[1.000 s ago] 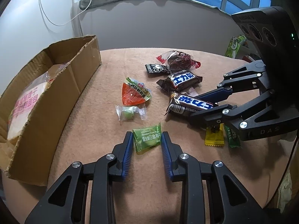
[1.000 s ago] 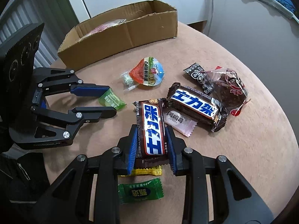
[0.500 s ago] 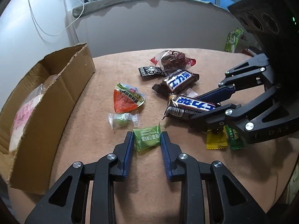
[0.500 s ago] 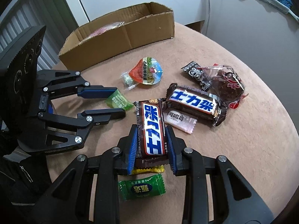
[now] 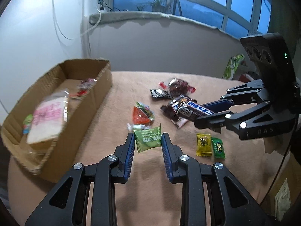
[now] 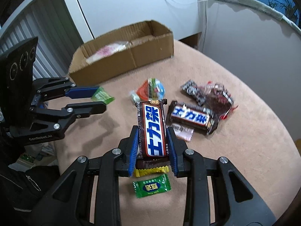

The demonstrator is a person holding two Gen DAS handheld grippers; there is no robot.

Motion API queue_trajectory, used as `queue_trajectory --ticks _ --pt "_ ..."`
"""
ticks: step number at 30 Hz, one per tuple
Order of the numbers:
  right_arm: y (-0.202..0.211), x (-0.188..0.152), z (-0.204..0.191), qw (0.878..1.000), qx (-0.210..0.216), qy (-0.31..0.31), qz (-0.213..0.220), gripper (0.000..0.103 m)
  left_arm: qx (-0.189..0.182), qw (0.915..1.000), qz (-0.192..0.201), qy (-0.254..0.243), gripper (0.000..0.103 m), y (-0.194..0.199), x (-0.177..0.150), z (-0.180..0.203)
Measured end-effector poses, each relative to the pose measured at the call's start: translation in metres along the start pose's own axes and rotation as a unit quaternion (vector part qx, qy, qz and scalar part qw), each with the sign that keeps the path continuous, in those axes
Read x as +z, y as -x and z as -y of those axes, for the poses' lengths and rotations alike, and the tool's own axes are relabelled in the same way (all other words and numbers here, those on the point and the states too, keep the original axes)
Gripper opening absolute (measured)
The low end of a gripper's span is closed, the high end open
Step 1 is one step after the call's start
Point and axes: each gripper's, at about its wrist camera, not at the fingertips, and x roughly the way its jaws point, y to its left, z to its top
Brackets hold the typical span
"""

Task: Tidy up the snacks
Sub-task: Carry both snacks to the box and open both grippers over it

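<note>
My left gripper (image 5: 148, 141) is shut on a green candy packet (image 5: 147, 141) and holds it above the table; it shows in the right wrist view (image 6: 101, 95) too. My right gripper (image 6: 152, 146) is shut on a brown Snickers bar (image 6: 152, 130), lifted off the table, also in the left wrist view (image 5: 193, 109). An open cardboard box (image 5: 88, 101) stands at the left with a pink-and-white packet (image 5: 47, 118) inside. A second Snickers bar (image 6: 193, 117), an orange jelly cup (image 5: 141, 114), a dark red packet (image 5: 177, 86) and small candies lie on the tan tabletop.
A yellow candy (image 5: 203, 144) and a green candy (image 5: 217, 147) lie below the right gripper. A pale pink sachet (image 6: 181, 131) lies by the second bar. The round table (image 6: 244, 150) edge curves at the right. A wall and a window sill stand behind.
Both grippers have risen off the table with their snacks. The green packet and the Snickers bar are now in the air. The box interior has come into view.
</note>
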Motion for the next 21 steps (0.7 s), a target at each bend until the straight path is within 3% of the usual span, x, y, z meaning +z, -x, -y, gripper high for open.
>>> queue_trajectory --ticks 11,21 --pt "0.024 0.062 -0.020 0.999 -0.019 0.020 0.039 0.030 0.038 0.9975 0.053 0.028 0.027 0.055 0.007 -0.053" --pt "0.011 0.121 -0.045 0.998 -0.021 0.044 0.051 0.030 0.070 0.9937 0.071 0.050 0.027 0.076 0.007 -0.102"
